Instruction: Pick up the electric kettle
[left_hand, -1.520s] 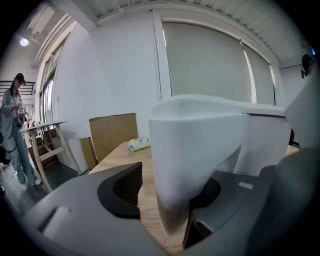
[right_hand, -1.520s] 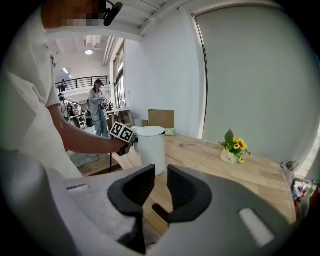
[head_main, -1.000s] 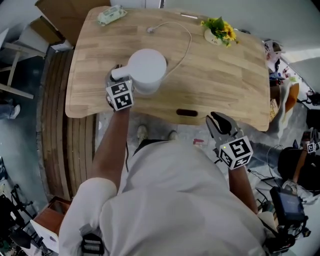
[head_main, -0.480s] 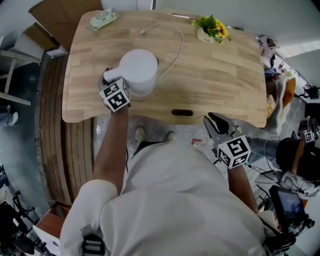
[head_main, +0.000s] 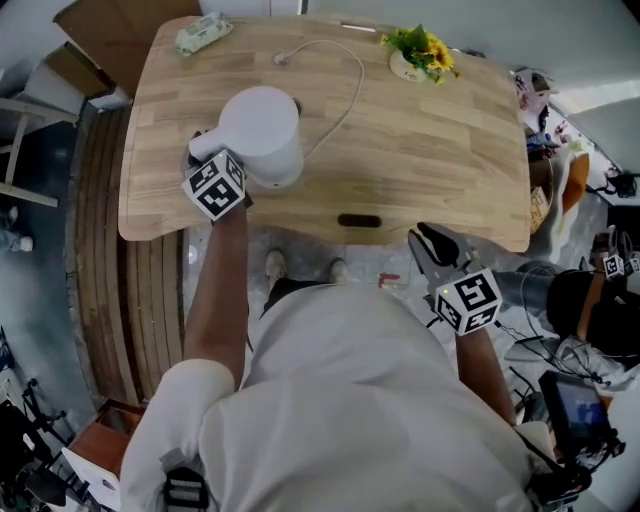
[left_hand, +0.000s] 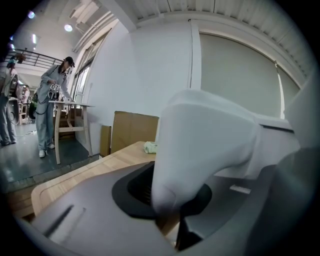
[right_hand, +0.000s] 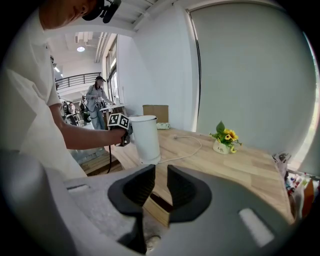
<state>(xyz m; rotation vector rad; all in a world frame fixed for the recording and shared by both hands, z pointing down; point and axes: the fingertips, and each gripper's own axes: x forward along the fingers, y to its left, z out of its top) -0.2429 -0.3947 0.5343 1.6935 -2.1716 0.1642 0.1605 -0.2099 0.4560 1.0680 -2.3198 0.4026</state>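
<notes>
The white electric kettle (head_main: 262, 132) stands near the left front of the wooden table (head_main: 440, 150). My left gripper (head_main: 205, 152) is shut on its handle (left_hand: 200, 140), which fills the left gripper view between the jaws. In the right gripper view the kettle (right_hand: 145, 136) hangs upright from the left hand; I cannot tell whether its bottom touches the table. Its white cord (head_main: 345, 85) curls away across the wood. My right gripper (head_main: 428, 240) hovers off the table's front edge, its jaws a narrow gap apart around nothing (right_hand: 160, 187).
A small pot of yellow flowers (head_main: 420, 52) sits at the back right, and a pale green packet (head_main: 200, 32) at the back left corner. Cardboard (head_main: 110, 25) leans beyond the table. A dark slot (head_main: 358, 220) is cut near the front edge. People stand far off in the room.
The left gripper and the kettle have shifted a little left and toward me. The marker cube has rolled and more of the kettle's side shows. The right gripper has stayed put.
</notes>
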